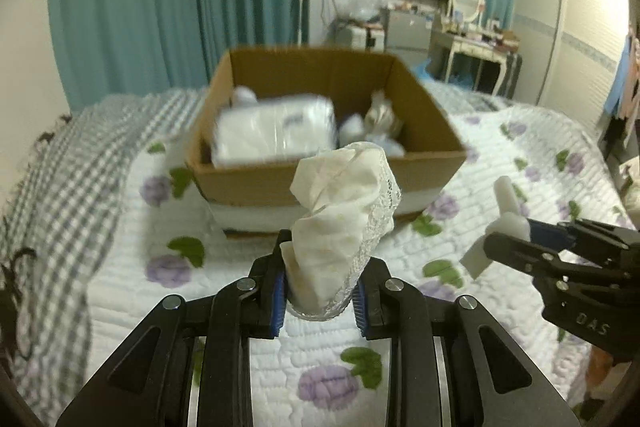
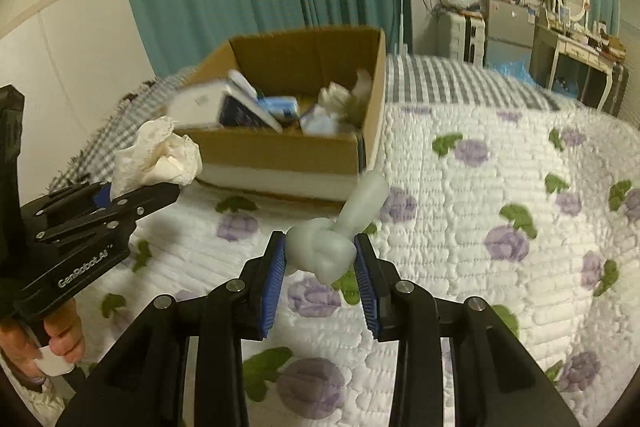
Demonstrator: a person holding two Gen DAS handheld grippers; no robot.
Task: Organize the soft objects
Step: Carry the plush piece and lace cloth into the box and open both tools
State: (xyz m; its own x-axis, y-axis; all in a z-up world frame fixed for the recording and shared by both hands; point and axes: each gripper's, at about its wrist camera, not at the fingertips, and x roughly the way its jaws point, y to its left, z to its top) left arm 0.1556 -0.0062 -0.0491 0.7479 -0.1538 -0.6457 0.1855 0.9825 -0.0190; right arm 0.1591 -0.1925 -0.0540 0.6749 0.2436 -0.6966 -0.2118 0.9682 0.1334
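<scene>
Left tool (image 1: 320, 291), blue-padded jaws closed on a crumpled white lace-edged cloth (image 1: 344, 211) that stands up above the fingers and hides part of the near wall of the open brown cardboard box (image 1: 424, 131). Right tool (image 2: 320, 259), jaws gripping a pale knotted rubbery piece (image 2: 324, 247) whose free end points toward the box; its material cannot be told. Both tools are held above the white quilted bedspread with purple flowers (image 2: 460, 187), just short of the box that rests on it. Box contents are motion-blurred: a white wrapped pack (image 1: 276, 131) and several pale bundles, not identifiable. The hand (image 2: 64, 339) on the left tool's handle is cut off at the frame edge.
</scene>
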